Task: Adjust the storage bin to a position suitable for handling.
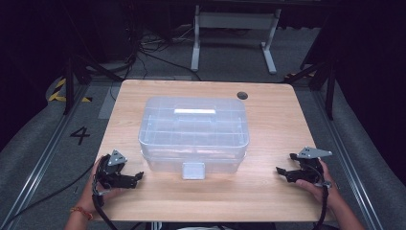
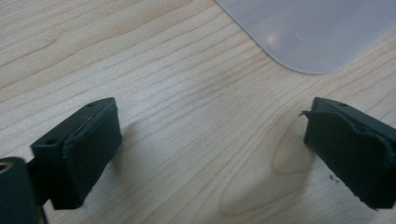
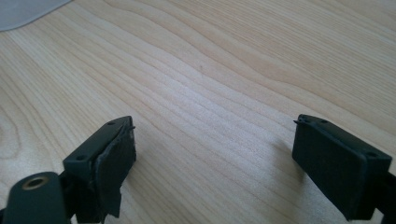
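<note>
A clear plastic storage box point(image 1: 194, 132) with a lid, a top handle and a front latch point(image 1: 193, 170) stands in the middle of the wooden table point(image 1: 268, 191). My left gripper point(image 1: 139, 176) rests low on the table at the box's front left corner, held by a hand, jaws wide apart with nothing between them. In the left gripper view a corner of the box point(image 2: 317, 32) lies ahead of the open left gripper point(image 2: 210, 144). My right gripper point(image 1: 283, 173) sits at the front right, open and empty, pointing toward the box. The right gripper point(image 3: 212, 163) hovers over bare wood.
A dark round grommet hole point(image 1: 242, 95) sits near the table's far right corner. Behind the table stands a white table frame point(image 1: 234, 33), with cables on the grey floor. Metal rails run along both sides of the table.
</note>
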`<state>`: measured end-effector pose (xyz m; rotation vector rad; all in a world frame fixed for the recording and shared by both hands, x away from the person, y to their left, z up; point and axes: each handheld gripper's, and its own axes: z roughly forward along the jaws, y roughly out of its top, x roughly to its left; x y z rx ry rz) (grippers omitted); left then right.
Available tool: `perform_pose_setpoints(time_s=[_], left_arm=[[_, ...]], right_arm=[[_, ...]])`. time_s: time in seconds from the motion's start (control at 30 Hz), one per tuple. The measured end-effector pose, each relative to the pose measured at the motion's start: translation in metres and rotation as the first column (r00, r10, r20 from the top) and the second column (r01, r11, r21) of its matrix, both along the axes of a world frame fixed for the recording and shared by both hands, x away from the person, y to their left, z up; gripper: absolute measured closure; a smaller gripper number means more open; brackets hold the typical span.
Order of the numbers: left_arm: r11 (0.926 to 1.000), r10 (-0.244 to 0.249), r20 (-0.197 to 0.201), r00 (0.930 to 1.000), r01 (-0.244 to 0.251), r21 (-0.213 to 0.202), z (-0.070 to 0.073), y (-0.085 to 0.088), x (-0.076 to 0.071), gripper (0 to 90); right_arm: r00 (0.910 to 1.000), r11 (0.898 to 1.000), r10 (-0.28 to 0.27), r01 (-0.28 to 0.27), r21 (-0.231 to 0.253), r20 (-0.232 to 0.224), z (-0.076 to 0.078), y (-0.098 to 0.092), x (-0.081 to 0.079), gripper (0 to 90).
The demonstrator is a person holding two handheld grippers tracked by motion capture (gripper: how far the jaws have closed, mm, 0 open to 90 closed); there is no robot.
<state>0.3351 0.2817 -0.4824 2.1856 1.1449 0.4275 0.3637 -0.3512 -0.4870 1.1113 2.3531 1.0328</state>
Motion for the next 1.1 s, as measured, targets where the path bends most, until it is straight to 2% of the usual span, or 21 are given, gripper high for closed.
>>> perform_pose_setpoints(time_s=[0.4, 0.67, 0.7, 0.93, 1.1], left_arm=[[0.9996, -0.029, -0.005, 0.9996, 0.029, -0.001, 0.0, 0.003, -0.001, 1.5], [0.9996, -0.03, -0.004, 0.9995, 0.03, 0.001, 0.0, 0.003, -0.001, 1.5], [0.9997, -0.025, 0.0, 0.9997, 0.025, -0.001, 0.0, 0.003, -0.002, 2.1], [0.9999, -0.011, 0.008, 0.9999, 0.011, -0.007, 0.0, 0.005, -0.006, 5.8], [0.9999, -0.008, 0.003, 1.0, 0.008, -0.008, 0.0, 0.005, -0.006, 5.9]], right_arm=[[1.0, 1.0, 0.008, -0.008, -0.001, -0.002, 0.0, -0.001, 0.0, 13.5], [0.9999, 1.0, 0.005, -0.005, 0.003, -0.01, 0.002, -0.004, 0.0, 17.8], [0.9999, 1.0, -0.004, 0.004, 0.002, -0.015, 0.003, -0.005, 0.0, 20.9], [0.9998, 0.999, 0.0, 0.001, 0.042, -0.017, 0.009, -0.006, 0.005, 24.5], [0.9992, 0.999, 0.011, -0.013, 0.05, 0.038, 0.027, -0.001, 0.003, 27.3]])
